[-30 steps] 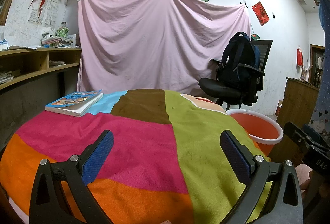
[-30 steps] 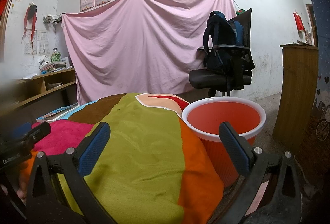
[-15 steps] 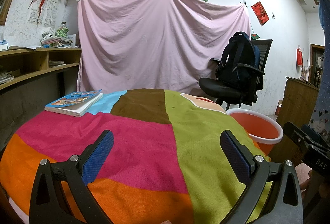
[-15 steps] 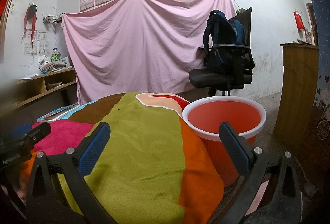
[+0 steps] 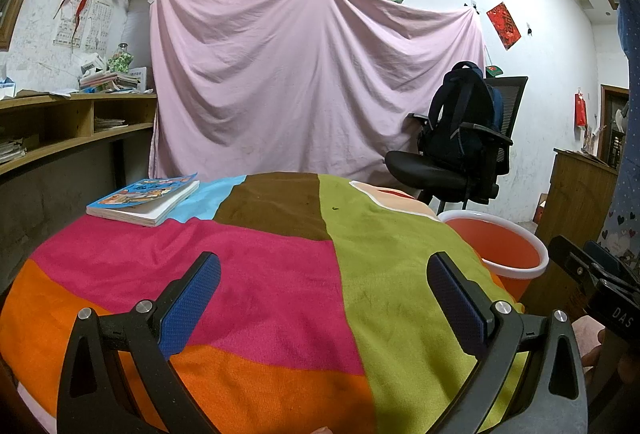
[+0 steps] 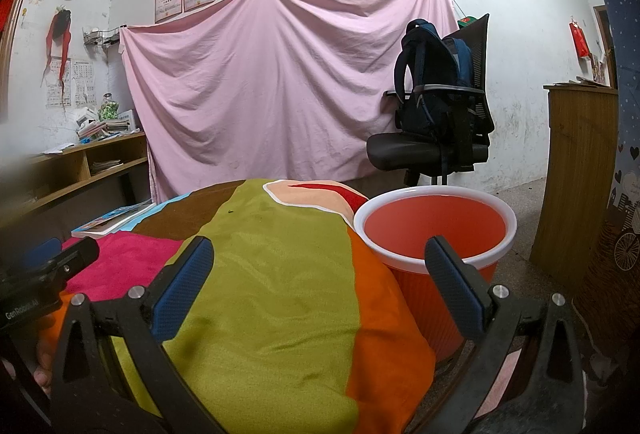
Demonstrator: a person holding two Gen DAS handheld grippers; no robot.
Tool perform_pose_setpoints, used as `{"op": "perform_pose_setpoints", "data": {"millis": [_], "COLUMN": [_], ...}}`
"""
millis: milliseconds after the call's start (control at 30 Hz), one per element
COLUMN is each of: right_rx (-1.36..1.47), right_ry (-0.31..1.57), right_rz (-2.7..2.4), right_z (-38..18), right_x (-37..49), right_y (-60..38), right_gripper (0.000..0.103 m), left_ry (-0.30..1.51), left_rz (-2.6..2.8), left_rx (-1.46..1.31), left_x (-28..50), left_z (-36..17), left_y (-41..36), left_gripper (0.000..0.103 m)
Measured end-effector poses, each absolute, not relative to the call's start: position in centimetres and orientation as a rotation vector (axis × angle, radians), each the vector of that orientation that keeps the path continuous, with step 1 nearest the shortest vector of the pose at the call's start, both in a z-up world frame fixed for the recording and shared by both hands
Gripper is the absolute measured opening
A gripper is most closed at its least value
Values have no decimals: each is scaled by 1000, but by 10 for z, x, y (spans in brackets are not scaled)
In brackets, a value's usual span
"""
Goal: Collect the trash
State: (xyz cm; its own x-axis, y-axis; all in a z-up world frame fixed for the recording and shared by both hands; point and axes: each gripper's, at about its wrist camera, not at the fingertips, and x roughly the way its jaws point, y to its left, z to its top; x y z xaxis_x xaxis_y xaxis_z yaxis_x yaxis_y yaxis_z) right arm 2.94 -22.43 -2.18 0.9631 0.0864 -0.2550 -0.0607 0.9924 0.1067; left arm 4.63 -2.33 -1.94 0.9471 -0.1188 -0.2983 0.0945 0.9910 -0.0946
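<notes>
An orange bin with a white rim [image 6: 436, 230] stands on the floor just right of the table; in the left wrist view the orange bin [image 5: 502, 248] shows past the table's right edge. I see nothing inside it. My left gripper [image 5: 324, 274] hovers open over the striped cloth [image 5: 260, 274] near the table's front. My right gripper [image 6: 320, 262] is open too, its right finger in front of the bin's rim and its left over the cloth [image 6: 272, 274]. A tiny dark speck [image 5: 333, 209] lies on the green stripe. No other trash shows on the cloth.
A book [image 5: 146, 197] lies at the table's far left. An office chair with a dark backpack [image 6: 436, 114] stands behind the bin. A wooden cabinet [image 6: 576, 174] is to the right, wooden shelves [image 5: 60, 130] to the left, a pink sheet [image 5: 312, 82] on the back wall.
</notes>
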Motion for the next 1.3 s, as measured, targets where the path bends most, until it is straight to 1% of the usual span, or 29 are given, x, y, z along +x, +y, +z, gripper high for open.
{"op": "perform_pose_setpoints", "data": {"millis": [1300], "right_rx": [101], "right_ry": [265], "right_rz": [75], "right_z": [-20], "right_x": [30], "right_y": [-223], "right_gripper": [103], "left_ry": [307], "left_rz": [-75], "left_rx": [-62], "left_x": [50], "left_z": [-16], "left_y": [-25], "left_gripper": [101]}}
